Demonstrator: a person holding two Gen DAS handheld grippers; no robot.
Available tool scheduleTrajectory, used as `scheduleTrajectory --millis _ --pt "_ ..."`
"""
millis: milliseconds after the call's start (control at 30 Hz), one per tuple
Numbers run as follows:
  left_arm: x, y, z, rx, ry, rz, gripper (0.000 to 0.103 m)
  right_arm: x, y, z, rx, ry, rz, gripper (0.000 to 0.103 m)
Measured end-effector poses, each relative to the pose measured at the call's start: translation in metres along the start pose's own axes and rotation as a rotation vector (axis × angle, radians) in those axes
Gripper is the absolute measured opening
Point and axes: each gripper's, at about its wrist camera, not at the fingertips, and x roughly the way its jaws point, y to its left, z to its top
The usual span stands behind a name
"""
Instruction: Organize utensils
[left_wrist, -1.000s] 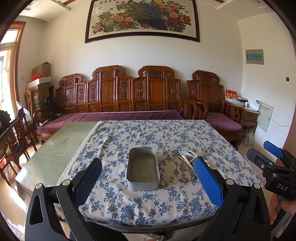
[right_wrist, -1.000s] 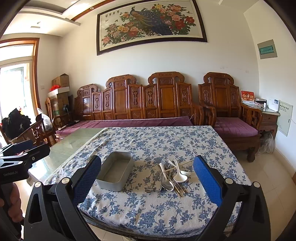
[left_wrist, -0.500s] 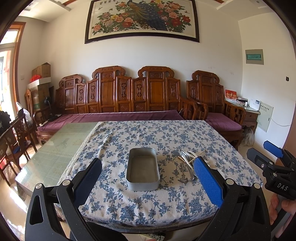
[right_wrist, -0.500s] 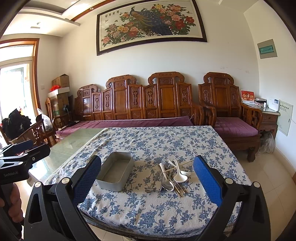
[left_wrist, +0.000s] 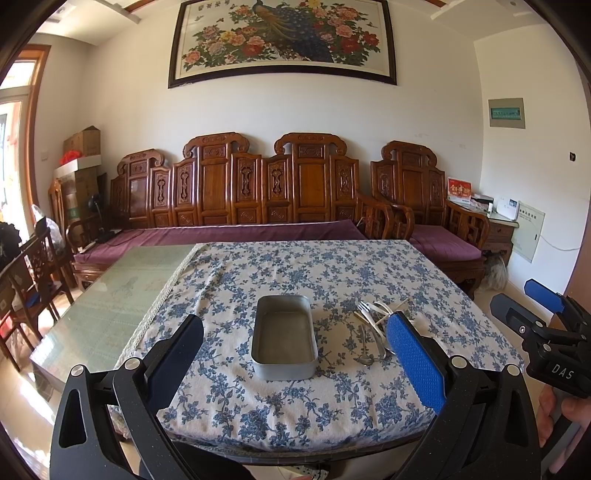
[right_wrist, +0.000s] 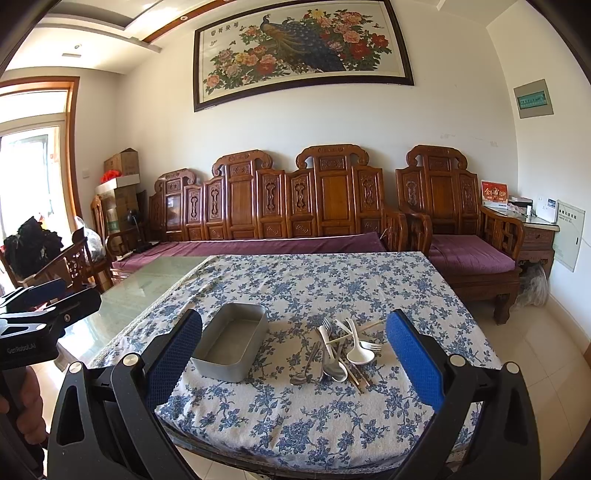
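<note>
Both handheld grippers hung short of the table's near edge, the left gripper (left_wrist: 295, 354) and right gripper (right_wrist: 293, 350) each with its 2 blue-padded fingers spread wide and holding nothing. Just right of an empty metal tin (right_wrist: 232, 347) on the floral tablecloth (right_wrist: 332, 280), a tangled pile of utensils (right_wrist: 340, 352) waited: steel spoons and forks, a white plastic spoon (right_wrist: 357, 350), chopsticks. All looked light, stiff and likely slippery; each would best be pinched across its slim handle, lifting the top pieces first.
</note>
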Motion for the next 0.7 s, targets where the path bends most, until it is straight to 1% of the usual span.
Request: scheduleTrajectory --millis 700 --pt "-0.004 -0.0045 -0.001 0.004 -0.003 -0.008 0.096 -0.0003 0.003 0.0019 0.0 -0.001 0.001 0.1"
